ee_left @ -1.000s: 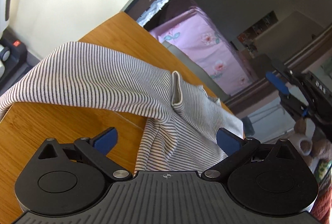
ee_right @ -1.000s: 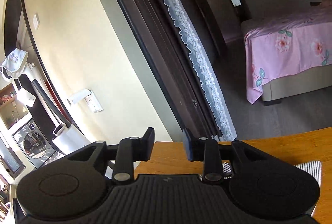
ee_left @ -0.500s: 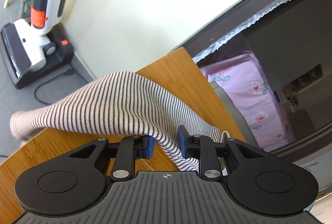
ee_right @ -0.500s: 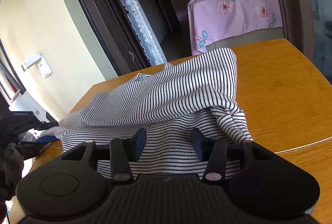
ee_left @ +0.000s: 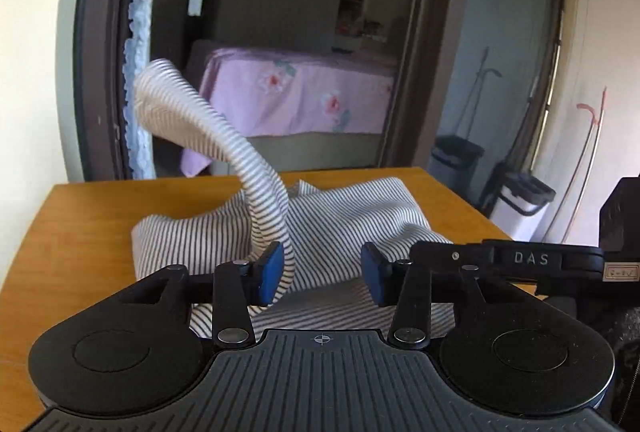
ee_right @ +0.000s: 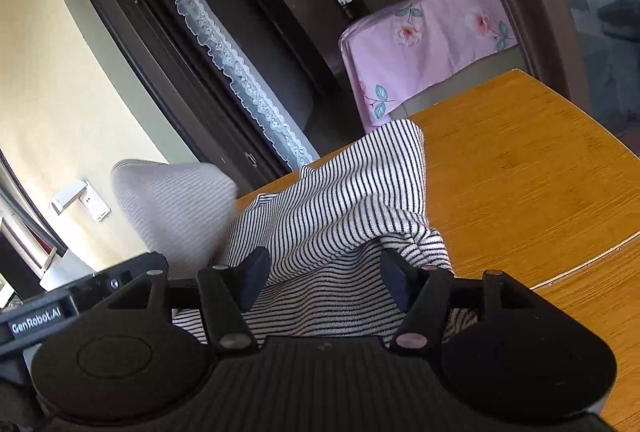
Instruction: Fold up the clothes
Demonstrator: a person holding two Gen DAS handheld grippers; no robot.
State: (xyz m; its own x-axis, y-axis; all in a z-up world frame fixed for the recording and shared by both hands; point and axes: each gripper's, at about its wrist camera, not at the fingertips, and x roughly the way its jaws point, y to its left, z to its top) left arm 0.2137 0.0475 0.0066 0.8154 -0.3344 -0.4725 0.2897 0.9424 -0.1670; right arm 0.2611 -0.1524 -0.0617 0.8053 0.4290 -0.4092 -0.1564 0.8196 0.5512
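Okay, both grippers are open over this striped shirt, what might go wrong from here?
1. The sleeve is airborne and blurred; it may land crooked across the shirt.
2. The shirt is bunched on the table, so creases could get folded in.
3. The left hand-held gripper sits close beside the right hand-held gripper; they might collide.

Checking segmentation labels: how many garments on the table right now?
1: a striped garment bunched on the wooden table, one sleeve flung up mid-air beside the open left gripper. Anything beneath it is hidden.
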